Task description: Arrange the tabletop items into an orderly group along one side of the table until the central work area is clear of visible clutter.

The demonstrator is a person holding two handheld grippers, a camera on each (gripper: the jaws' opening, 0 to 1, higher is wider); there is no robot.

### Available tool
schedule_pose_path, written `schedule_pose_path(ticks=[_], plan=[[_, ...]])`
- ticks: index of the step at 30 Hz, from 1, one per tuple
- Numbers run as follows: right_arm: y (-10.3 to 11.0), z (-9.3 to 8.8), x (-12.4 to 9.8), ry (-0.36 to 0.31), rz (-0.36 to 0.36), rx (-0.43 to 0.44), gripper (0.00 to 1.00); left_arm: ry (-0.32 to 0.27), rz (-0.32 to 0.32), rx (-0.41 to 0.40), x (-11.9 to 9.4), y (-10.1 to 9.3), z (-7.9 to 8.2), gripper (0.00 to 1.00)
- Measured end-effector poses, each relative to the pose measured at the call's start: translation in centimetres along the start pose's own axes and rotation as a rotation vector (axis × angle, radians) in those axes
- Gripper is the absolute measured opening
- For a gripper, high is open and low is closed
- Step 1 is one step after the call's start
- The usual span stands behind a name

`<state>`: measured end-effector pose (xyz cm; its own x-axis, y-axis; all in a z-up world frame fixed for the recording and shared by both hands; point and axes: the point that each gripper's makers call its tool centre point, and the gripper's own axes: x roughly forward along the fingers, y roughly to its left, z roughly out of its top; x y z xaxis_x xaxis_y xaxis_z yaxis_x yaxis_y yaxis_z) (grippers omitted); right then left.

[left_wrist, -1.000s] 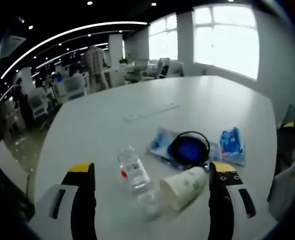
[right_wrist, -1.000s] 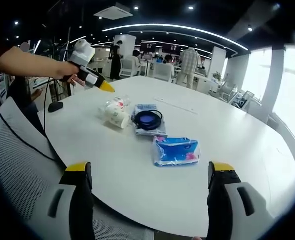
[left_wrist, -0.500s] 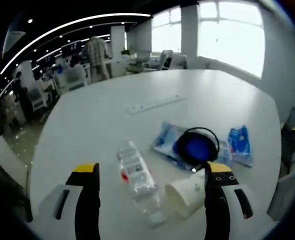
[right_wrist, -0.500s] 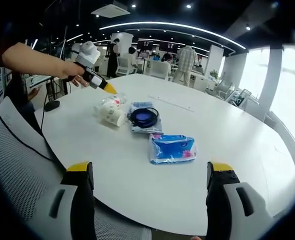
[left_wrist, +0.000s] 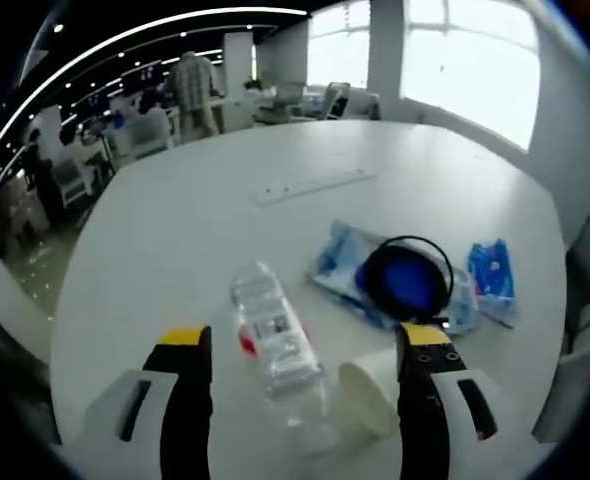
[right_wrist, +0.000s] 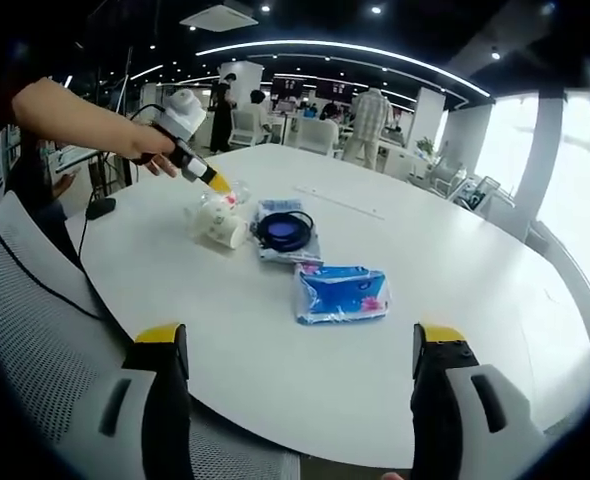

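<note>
Both jaws of the left gripper (left_wrist: 300,345) stand wide apart over the white round table (left_wrist: 195,230), framing a clear plastic bottle (left_wrist: 275,345) that lies on its side between them, untouched by either jaw. Just beside the bottle, toward the jaw on the view's right side, a white paper cup (left_wrist: 368,392) also lies on its side with its open mouth toward the camera, close against that jaw; whether it touches the jaw cannot be told. Beyond the cup sits a dark blue round object ringed by a black cable (left_wrist: 407,283), resting on a pale blue packet (left_wrist: 341,262), and a second blue packet (left_wrist: 495,280) lies just beside it. In the right gripper view, the right gripper (right_wrist: 300,345) hovers with its 2 jaws spread apart near the table's edge, clasping nothing, with the mesh back of a chair (right_wrist: 35,330) below it. From there the left gripper (right_wrist: 197,168) appears in a hand (right_wrist: 147,152), its yellow tips down at the cup and bottle (right_wrist: 215,215). The blue packet (right_wrist: 340,292) lies nearest the right gripper, well apart from its jaws. People stand among desks in the office behind.
</note>
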<state>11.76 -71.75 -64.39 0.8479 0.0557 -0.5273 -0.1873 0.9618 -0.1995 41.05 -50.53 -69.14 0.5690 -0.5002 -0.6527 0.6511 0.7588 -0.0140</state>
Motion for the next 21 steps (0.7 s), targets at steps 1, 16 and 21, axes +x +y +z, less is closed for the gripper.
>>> schedule_pose_path(ticks=[1,16,21], plan=[[0.0,0.0,0.0,0.001,0.0,0.0,0.93,0.002,0.0,0.0,0.1,0.0,-0.1,0.71],[-0.4,-0.2,0.0,0.012,-0.021,0.003,0.91,0.112,0.006,-0.011,2.8,1.0,-2.0,0.59],[-0.5,-0.3,0.0,0.016,-0.025,0.006,0.91,0.145,0.011,-0.057,3.4,1.8,-2.5,0.58]])
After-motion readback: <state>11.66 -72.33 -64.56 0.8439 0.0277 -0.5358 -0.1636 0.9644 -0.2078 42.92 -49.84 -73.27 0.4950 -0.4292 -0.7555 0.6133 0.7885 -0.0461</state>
